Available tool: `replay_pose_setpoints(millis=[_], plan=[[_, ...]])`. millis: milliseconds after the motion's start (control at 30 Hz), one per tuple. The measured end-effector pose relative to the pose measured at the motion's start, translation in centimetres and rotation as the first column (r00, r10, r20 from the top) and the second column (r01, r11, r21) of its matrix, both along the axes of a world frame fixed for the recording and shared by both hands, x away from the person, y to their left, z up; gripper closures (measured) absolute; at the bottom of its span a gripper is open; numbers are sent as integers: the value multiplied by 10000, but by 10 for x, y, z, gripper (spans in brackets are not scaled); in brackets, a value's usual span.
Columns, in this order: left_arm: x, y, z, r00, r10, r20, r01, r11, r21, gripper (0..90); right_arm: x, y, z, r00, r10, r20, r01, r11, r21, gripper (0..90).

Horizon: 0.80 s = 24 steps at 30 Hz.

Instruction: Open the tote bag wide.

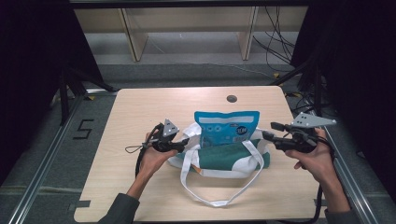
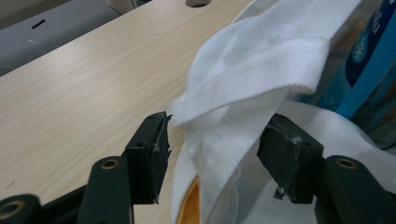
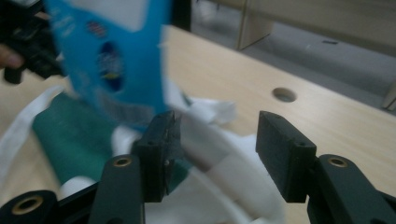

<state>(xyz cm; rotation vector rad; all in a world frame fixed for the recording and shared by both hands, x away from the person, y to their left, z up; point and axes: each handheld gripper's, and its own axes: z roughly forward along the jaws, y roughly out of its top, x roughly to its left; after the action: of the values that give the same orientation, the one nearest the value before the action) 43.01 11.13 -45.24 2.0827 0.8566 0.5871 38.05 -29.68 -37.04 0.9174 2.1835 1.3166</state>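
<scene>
Pale wood-grain laminate covers the table [image 1: 140, 112], and near its middle lies a green-and-white tote bag [image 1: 224, 158] with a blue pouch [image 1: 226, 128] standing up out of its mouth. The high view lays out the whole arrangement: the bag's long white strap [image 1: 212, 198] loops toward the person's edge of the table, the left gripper [image 1: 183, 145] sits at the bag's left rim and the right gripper [image 1: 267, 135] at its right rim, each held in a hand, with a round hole [image 1: 231, 98] in the tabletop beyond the pouch. From that height the spread of either claw is too small to read. The left gripper view [image 2: 212, 154] settles it for that side: its two black jaws stand wide apart with a fold of the bag's white canvas [image 2: 243, 84] hanging between them, the cloth brushing the tip of one jaw but not squeezed. That view also shows a sliver of orange [image 2: 189, 205] low inside the fabric, and the blue pouch's edge [image 2: 369, 60] just behind the cloth. The right gripper view [image 3: 215, 154] shows its jaws likewise wide, white fabric [image 3: 219, 186] blurred between them and nothing pinched; beyond them the pouch [image 3: 116, 60] rises, with green cloth [image 3: 74, 135] below it and the other gripper [image 3: 28, 42] farther off.
</scene>
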Motion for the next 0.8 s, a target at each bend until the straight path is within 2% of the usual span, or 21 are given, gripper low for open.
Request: replay_pose_setpoints(millis=[67,133,167,233,300,333,367,400,467,500,533,567,600,633,667,700,733,767,800], plan=[[0,-1,2,9999,-60,87,60,10000,17,424,-8,8,1,9993,210,-317,-218,9994,-268,485],[0,-2,4,9996,-134,242,135,9999,-41,428,-12,18,-2,9983,473,-350,-482,9986,-231,485],[-1,-4,5,9997,-90,210,94,9998,-163,430,-14,22,-3,9949,775,-650,-806,9957,-453,485],[-1,-6,6,9993,-241,295,250,9992,-307,441,-14,29,-9,9920,1067,-673,-1109,9919,-622,485],[-1,-9,6,9988,-293,391,310,9986,-430,460,-13,36,-17,9906,1128,-774,-1191,9894,-825,486],[1,-9,6,9983,-409,425,427,9983,-405,480,-10,38,-21,9914,1050,-779,-1120,9894,-924,506],[1,-9,5,9989,-317,343,336,9979,-563,514,-9,39,-24,9904,1022,-934,-1120,9880,-1064,568],[1,-9,5,9986,-424,313,441,9975,-551,556,-10,41,-27,9907,935,-988,-1049,9876,-1170,647],[2,-10,3,9978,-415,512,435,9984,-375,629,-10,40,-30,9902,1257,-606,-1339,9784,-1578,813],[3,-11,3,9976,-421,546,445,9980,-441,668,-13,41,-29,9929,1147,-309,-1183,9775,-1748,858],[4,-12,2,9978,-393,537,421,9978,-519,697,-15,41,-30,9932,1141,-237,-1165,9756,-1862,876],[5,-12,2,9977,-393,558,424,9976,-542,728,-18,42,-31,9918,1258,-229,-1278,9687,-2128,881],[5,-12,2,9972,-286,694,322,9981,-521,748,-23,43,-33,9925,1201,-214,-1219,9686,-2166,884],[7,-12,2,9966,-361,737,394,9983,-439,762,-26,43,-35,9902,1392,-60,-1369,9641,-2276,885],[8,-12,2,9973,-156,719,203,9976,-662,774,-31,42,-37,9886,1492,-198,-1496,9601,-2364,886],[11,-10,3,9971,-247,723,281,9985,-465,786,-35,41,-40,9876,1537,-328,-1571,9590,-2360,886],[13,-11,1,9977,-44,677,92,9974,-708,793,-39,39,-45,9867,1605,-272,-1622,9558,-2451,886],[18,-7,1,9963,-207,833,238,9990,-369,801,-44,38,-50,9873,1510,-494,-1586,9546,-2520,887],[22,-7,-3,9972,-81,738,111,9991,-403,807,-47,37,-56,9856,1613,-510,-1690,9512,-2582,887]])
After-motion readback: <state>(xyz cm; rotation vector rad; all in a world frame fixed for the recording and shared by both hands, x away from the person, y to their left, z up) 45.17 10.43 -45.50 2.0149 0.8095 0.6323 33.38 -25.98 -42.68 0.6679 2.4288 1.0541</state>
